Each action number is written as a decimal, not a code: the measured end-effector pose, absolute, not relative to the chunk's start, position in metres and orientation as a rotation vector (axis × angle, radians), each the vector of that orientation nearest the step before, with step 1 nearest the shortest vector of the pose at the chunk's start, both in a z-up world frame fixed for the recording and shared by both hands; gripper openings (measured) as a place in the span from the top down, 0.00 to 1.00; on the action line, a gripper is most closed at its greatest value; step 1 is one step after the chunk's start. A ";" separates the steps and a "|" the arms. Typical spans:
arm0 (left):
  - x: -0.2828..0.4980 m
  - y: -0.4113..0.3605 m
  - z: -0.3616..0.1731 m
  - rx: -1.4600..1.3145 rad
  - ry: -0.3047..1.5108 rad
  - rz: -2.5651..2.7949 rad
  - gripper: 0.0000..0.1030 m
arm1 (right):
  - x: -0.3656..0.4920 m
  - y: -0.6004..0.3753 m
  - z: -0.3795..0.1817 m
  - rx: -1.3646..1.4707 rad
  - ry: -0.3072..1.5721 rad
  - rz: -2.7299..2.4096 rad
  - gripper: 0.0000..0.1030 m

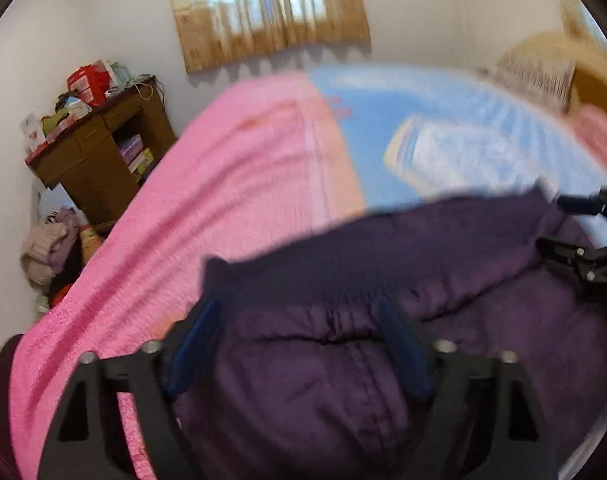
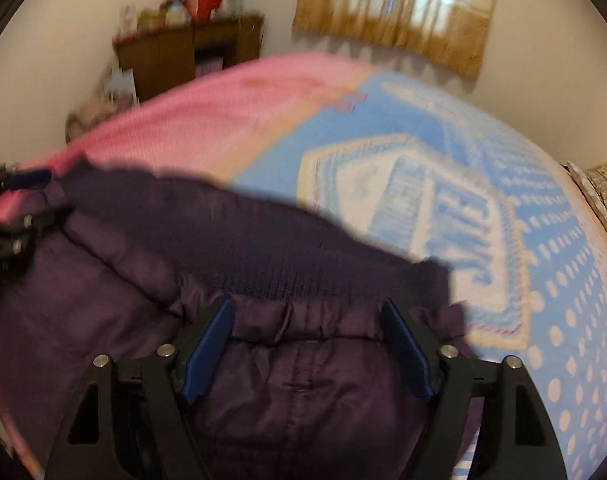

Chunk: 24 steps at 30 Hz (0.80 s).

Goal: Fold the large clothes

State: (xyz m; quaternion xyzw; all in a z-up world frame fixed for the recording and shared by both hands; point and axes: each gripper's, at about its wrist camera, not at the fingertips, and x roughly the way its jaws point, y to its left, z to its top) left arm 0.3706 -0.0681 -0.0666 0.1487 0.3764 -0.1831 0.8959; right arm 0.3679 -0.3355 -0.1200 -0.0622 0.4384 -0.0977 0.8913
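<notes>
The left tool (image 1: 299,344) and right tool (image 2: 307,344) both stand released, fingers spread over one purple padded jacket (image 1: 343,360) lying on the bed (image 2: 503,240) just beneath them, its ribbed hem (image 2: 303,264) just ahead of the fingertips. The fold looks freshly laid; a clean step means lifting both tools clear together without snagging cloth. Count: two tools, one jacket, one bed, one cabinet (image 1: 99,160).

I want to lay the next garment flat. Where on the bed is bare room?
Free: the blue-and-white patterned blanket beyond the purple quilted jacket, and the pink blanket left of it. Crowded: the cluttered brown wooden cabinet.
</notes>
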 end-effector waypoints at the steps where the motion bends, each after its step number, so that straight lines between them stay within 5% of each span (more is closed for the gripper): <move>1: 0.373 -0.072 -0.076 0.313 0.805 -0.413 0.57 | 0.367 -0.335 -0.120 -0.136 0.898 -0.214 0.62; 2: 0.375 -0.072 -0.078 0.303 0.818 -0.434 0.71 | 0.366 -0.336 -0.116 -0.127 0.875 -0.220 0.68; 3: 0.374 -0.071 -0.076 0.295 0.790 -0.420 0.95 | 0.364 -0.337 -0.111 -0.134 0.849 -0.245 1.00; 10: 0.382 -0.063 -0.064 0.253 0.737 -0.363 1.00 | 0.368 -0.357 -0.098 -0.004 0.834 -0.200 0.99; 11: 0.385 -0.062 -0.064 0.232 0.745 -0.376 0.94 | 0.368 -0.361 -0.097 0.012 0.844 -0.193 0.97; 12: 0.386 -0.059 -0.064 0.222 0.753 -0.355 0.90 | 0.367 -0.363 -0.097 0.031 0.860 -0.189 0.85; 13: 0.387 -0.058 -0.064 0.221 0.758 -0.339 0.85 | 0.365 -0.365 -0.096 0.050 0.863 -0.178 0.52; 15: 0.387 -0.054 -0.065 0.210 0.772 -0.339 0.37 | 0.356 -0.362 -0.091 0.046 0.832 -0.175 0.20; 21: 0.383 -0.063 -0.069 0.242 0.778 -0.343 0.08 | 0.369 -0.355 -0.115 -0.056 0.921 -0.202 0.20; 24: 0.387 -0.071 -0.077 0.286 0.799 -0.345 0.08 | 0.378 -0.356 -0.127 -0.073 0.945 -0.198 0.24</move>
